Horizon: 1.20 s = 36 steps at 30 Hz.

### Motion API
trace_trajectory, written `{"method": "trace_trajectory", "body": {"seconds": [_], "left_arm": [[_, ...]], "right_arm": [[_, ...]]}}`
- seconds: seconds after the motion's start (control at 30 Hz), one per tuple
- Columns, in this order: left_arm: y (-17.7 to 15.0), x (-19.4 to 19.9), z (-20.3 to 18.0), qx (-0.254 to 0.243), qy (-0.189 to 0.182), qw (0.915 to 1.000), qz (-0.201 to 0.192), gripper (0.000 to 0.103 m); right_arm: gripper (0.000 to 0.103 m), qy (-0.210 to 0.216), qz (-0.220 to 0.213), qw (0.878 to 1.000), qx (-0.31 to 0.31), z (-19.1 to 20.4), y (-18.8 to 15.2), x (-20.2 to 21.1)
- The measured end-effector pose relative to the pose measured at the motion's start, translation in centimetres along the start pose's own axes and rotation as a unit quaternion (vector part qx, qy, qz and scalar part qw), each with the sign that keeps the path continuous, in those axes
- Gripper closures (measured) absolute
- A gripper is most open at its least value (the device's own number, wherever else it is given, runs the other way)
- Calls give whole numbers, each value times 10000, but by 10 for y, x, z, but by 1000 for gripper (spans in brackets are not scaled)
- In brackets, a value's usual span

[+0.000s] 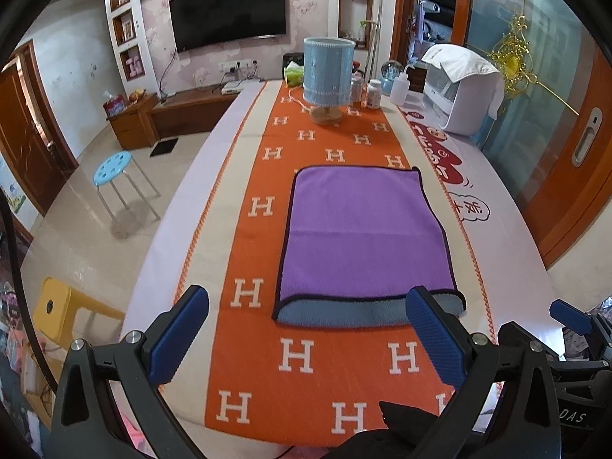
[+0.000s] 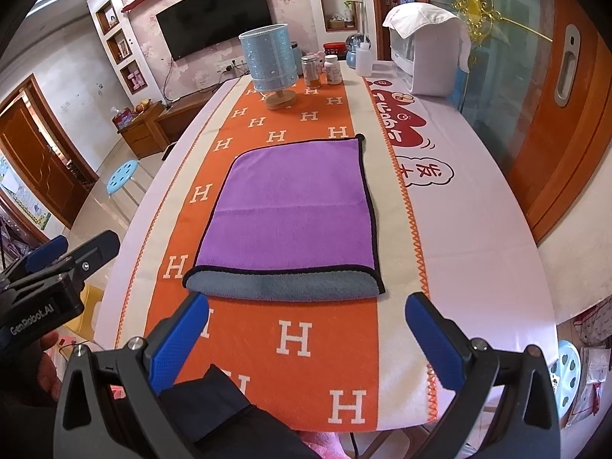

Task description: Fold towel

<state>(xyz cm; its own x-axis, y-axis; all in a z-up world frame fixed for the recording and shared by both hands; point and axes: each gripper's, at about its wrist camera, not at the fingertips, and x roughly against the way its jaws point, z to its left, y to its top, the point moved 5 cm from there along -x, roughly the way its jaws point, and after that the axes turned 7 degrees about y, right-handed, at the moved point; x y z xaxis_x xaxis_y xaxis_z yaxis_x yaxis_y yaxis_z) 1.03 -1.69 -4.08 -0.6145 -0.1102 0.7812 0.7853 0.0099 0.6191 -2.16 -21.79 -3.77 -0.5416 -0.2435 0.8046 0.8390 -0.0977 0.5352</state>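
Note:
A purple towel (image 1: 363, 229) with a black hem lies flat on the orange runner (image 1: 302, 359), folded over once so its grey underside shows along the near edge. It also shows in the right wrist view (image 2: 294, 214). My left gripper (image 1: 308, 298) is open and empty, just short of the towel's near edge. My right gripper (image 2: 306, 306) is open and empty, just short of the same edge, and it shows at the far right of the left wrist view (image 1: 570, 319). The left gripper appears at the left of the right wrist view (image 2: 69, 246).
A blue-shaded lamp (image 1: 328, 76) stands at the far end of the table with bottles (image 1: 374, 93) and a white appliance (image 1: 463, 91) beside it. A blue stool (image 1: 114, 168) stands on the floor left of the table. The table edge (image 2: 550, 306) runs close on the right.

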Motion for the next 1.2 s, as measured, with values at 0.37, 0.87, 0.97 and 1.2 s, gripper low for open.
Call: {"method": "trace_trajectory", "body": {"seconds": [0.37, 0.87, 0.97, 1.2], "left_arm": [[-8, 4, 1, 284, 411, 9985, 224, 1], [-11, -18, 5, 186, 89, 9986, 487, 1], [-11, -30, 7, 101, 3, 9983, 581, 1], [-3, -64, 11, -96, -209, 9973, 698, 1]], "right_arm": [[0, 245, 55, 9995, 173, -10, -6, 5], [1, 295, -170, 9977, 589, -28, -3, -4], [1, 267, -208, 9972, 665, -32, 0, -10], [4, 380, -105, 9971, 657, -43, 7, -34]]}}
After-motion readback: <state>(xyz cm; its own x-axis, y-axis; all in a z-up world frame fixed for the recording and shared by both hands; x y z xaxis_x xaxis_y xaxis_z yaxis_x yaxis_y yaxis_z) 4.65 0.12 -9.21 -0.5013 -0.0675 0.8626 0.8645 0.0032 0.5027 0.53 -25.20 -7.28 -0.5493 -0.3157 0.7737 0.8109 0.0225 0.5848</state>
